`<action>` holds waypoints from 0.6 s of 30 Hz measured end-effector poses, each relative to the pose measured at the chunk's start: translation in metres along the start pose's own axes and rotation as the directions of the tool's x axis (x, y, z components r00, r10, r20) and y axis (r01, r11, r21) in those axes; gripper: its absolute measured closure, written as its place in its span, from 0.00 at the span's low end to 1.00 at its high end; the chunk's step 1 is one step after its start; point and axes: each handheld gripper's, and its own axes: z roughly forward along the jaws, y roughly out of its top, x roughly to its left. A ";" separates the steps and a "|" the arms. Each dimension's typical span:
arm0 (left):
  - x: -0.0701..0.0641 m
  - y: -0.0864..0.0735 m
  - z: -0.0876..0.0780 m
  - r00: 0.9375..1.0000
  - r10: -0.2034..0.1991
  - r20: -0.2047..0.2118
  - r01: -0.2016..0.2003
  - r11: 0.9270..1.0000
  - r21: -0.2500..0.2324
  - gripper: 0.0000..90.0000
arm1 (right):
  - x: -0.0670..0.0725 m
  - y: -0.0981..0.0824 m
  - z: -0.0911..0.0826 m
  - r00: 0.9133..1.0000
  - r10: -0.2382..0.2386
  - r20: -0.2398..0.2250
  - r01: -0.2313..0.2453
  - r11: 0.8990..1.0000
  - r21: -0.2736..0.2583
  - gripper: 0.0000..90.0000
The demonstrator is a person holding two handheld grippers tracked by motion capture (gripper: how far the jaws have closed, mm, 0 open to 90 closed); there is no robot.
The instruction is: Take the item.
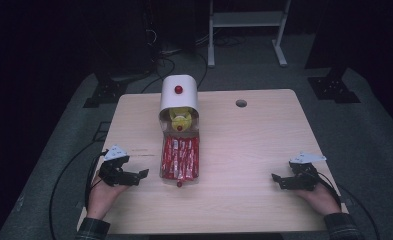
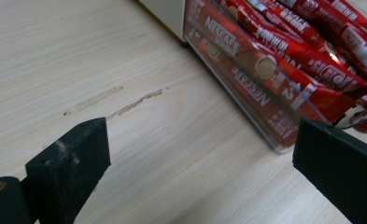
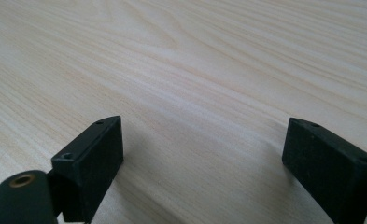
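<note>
A white box (image 1: 178, 93) with a red knob stands at the table's back middle, yellow packets (image 1: 180, 119) showing in its open front. A clear drawer (image 1: 180, 159) full of red Nescafe sticks (image 2: 284, 56) is pulled out toward me, a small red knob (image 1: 179, 184) at its front end. My left gripper (image 1: 143, 174) rests on the table just left of the drawer, jaws open and empty; in the left gripper view (image 2: 202, 161) the drawer's corner lies ahead to the right. My right gripper (image 1: 276, 180) rests open near the right front, over bare wood (image 3: 204, 161).
The wooden table (image 1: 244, 145) has a round cable hole (image 1: 241, 103) at the back right. A scuff mark (image 2: 120, 105) marks the wood ahead of the left gripper. A white frame (image 1: 246, 30) stands on the floor beyond the table. Cables trail off both sides.
</note>
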 end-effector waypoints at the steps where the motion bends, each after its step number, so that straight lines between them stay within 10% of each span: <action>1: -0.001 0.001 0.000 1.000 0.003 0.002 -0.003 1.000 -0.001 0.04 | 0.000 0.000 0.000 1.000 0.000 0.000 0.000 1.000 0.000 0.13; 18: -0.012 0.023 0.005 0.999 0.028 0.034 -0.027 0.999 -0.022 0.04 | 0.000 0.000 0.000 1.000 0.000 0.000 0.000 1.000 0.000 0.13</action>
